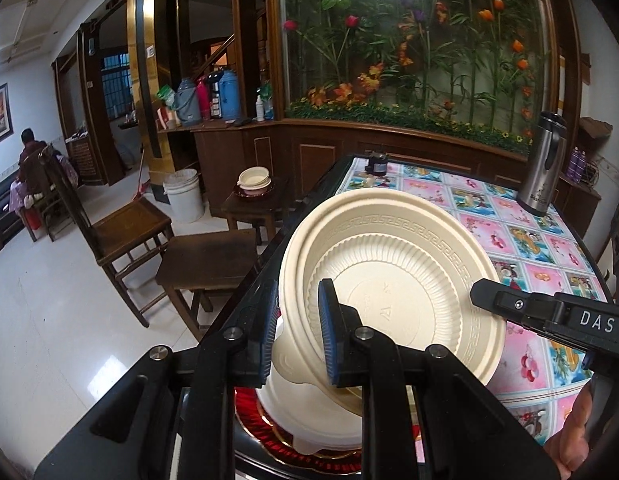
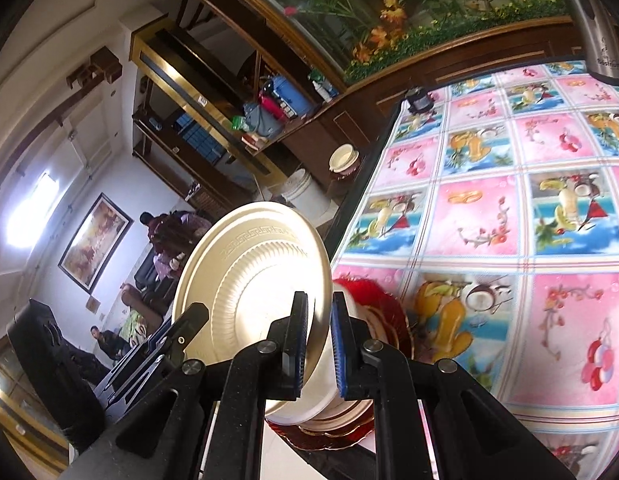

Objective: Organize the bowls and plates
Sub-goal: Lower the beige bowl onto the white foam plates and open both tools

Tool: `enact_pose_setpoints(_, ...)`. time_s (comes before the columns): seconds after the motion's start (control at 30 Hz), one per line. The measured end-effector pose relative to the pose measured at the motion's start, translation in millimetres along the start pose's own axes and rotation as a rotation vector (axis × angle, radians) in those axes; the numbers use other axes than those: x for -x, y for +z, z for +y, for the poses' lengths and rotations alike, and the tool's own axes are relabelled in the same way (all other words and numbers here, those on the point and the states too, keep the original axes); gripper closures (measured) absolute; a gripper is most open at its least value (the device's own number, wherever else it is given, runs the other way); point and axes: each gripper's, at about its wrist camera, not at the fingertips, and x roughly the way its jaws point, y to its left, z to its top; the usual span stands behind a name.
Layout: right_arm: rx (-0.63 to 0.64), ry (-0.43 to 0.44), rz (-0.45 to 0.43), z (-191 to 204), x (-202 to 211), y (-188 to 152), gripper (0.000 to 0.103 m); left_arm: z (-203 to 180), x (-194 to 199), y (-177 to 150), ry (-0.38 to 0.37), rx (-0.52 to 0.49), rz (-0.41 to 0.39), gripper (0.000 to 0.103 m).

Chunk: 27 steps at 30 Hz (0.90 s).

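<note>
A cream plate [image 1: 389, 272] with a key-pattern rim hangs tilted over the table's near left corner. My left gripper [image 1: 297, 336] is shut on its left rim. My right gripper [image 2: 318, 348] is shut on the opposite rim, and its tip [image 1: 481, 294] shows at the plate's right side in the left wrist view. In the right wrist view the same plate [image 2: 249, 280] stands nearly on edge, with the left gripper [image 2: 189, 320] behind it. Under the plate sit cream bowls [image 1: 309, 420] stacked on red gold-rimmed plates [image 1: 261, 416]. The bowls [image 2: 309, 412] and red plates [image 2: 373, 300] are partly hidden.
The table [image 1: 549, 248] wears a pink fruit-patterned cloth. A steel travel mug [image 1: 543, 164] stands at its far right, a small dark jar [image 1: 376, 163] at its far left. Left of the table are wooden stools [image 1: 209, 256], a chair [image 1: 121, 224], a white bucket [image 1: 184, 196] and more bowls [image 1: 253, 182].
</note>
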Motion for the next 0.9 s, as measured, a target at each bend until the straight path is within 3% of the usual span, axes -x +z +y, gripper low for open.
enact_pose_setpoints(0.6, -0.006, -0.047, 0.082, -12.3, -37.5, -23.0, 0.089, 15.4, -27.0, -26.1, 0.009, 0.022, 0.095, 0.085)
enact_pose_setpoints(0.8, 0.080, -0.113, 0.076, -6.9, -46.4, -32.3, 0.087, 16.6, -43.8, -42.1, 0.014, 0.024, 0.154, 0.084)
enact_pose_setpoints(0.83, 0.096, -0.115, 0.068, -5.1, -45.2, -33.0, 0.086, 16.8, -42.5, -42.0, 0.020, 0.021, 0.152, 0.079)
enact_pose_setpoints(0.9, 0.123, -0.115, 0.056, -3.1, -40.5, -32.9, 0.075, 20.5, -39.4, -40.4, 0.031, 0.029, 0.143, 0.059)
